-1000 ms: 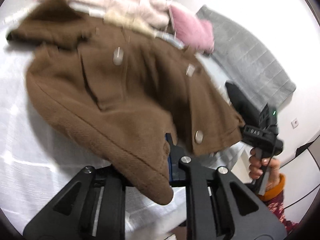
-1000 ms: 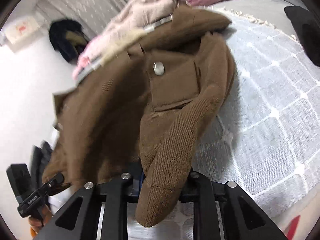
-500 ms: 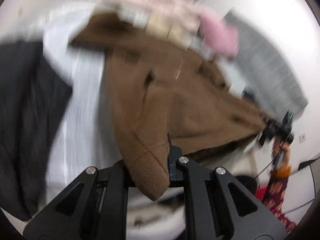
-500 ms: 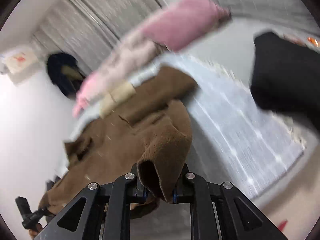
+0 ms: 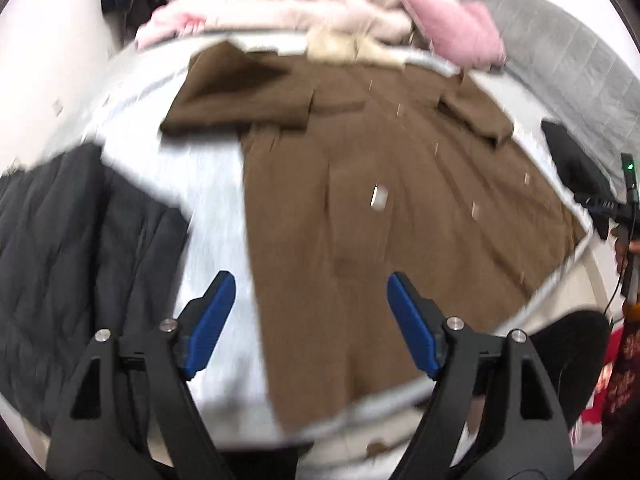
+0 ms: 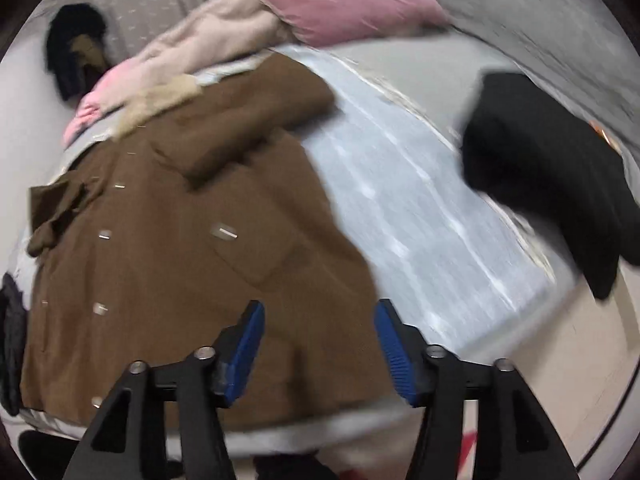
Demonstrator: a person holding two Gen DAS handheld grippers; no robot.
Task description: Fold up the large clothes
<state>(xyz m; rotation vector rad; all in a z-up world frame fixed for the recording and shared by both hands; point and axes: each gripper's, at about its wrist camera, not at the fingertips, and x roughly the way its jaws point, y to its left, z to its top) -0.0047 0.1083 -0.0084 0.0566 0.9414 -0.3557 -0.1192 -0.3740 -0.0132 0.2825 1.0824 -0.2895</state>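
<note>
Brown coat [image 5: 384, 216] lay spread face up on the pale quilted bedspread [image 5: 212, 200], collar toward twelve o'clock beside the heap of pink bedding [image 5: 328, 12], hem at six o'clock along the near edge. Had hung bunched half a second earlier, a sleeve cuff pinched in each set of jaws; was now let go and flat, buttons showing down the front. Left gripper [image 5: 308, 320] hovered wide apart above the hem, blue pads [image 5: 208, 320] bare, nothing between them. Right gripper [image 6: 318, 346] likewise released and empty over the lower corner at six o'clock in its own view. One sleeve [image 5: 240, 100] rested folded across the chest at eleven o'clock in the left view; the other sleeve [image 5: 476, 116] bent near one o'clock, partly crumpled. Dark padded garment [image 5: 72, 248] sat at nine o'clock on the bedspread, just beside the coat but apart from it. Black garment [image 6: 552, 176] lay at two o'clock in the right view, well apart. Meant, most likely, that the laying-out step was done and folding proper could begin: probably sleeves squared inward, then hem brought up toward the collar. Motion blur left fine creases hard to judge.
</note>
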